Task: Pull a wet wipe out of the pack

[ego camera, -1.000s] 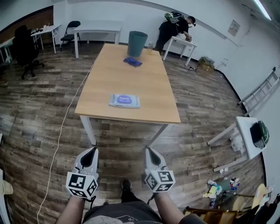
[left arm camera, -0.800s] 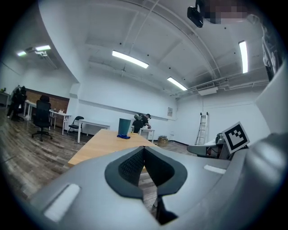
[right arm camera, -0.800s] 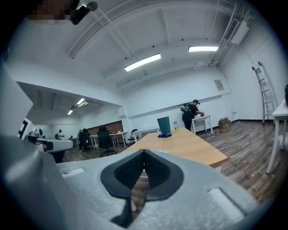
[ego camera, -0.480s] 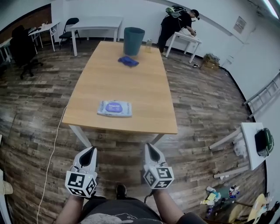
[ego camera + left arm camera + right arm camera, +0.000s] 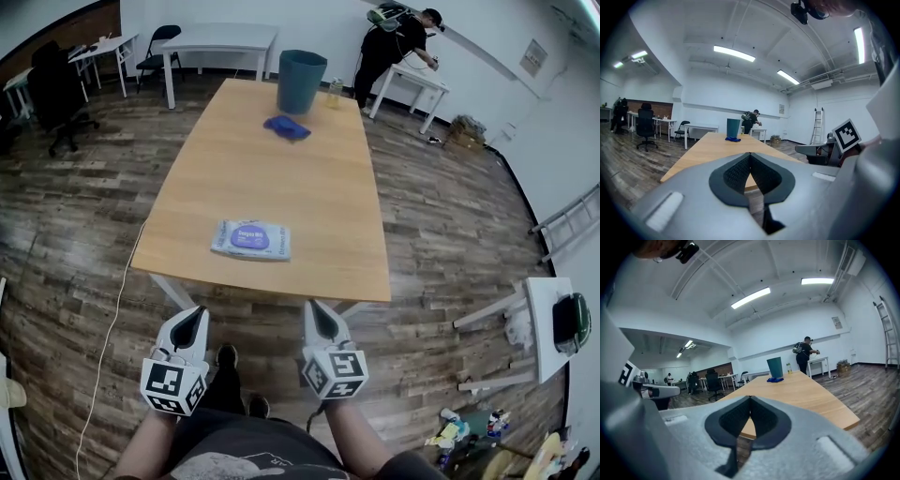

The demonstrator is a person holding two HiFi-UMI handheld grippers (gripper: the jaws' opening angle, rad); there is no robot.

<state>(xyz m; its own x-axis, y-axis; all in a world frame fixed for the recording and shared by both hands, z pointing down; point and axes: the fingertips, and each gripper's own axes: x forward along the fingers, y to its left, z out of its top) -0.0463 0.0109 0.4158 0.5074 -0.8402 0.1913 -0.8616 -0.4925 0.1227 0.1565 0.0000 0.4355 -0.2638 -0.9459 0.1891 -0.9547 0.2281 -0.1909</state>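
**Left claw (image 5: 194, 317) and right claw (image 5: 315, 311), both pressed together and empty**

The wet wipe pack (image 5: 250, 239) lies flat near the worktop's (image 5: 300, 187) near edge, at 12 o'clock from the claws and well apart from them. This looks like the approach step. Next, a claw must spread and reach the pack's flap. Beyond are a blue cloth (image 5: 287, 127) and a teal bin (image 5: 302, 82).

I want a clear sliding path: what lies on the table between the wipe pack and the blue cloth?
Nothing: in the head view, only bare tabletop separates the wipe pack from the blue cloth.
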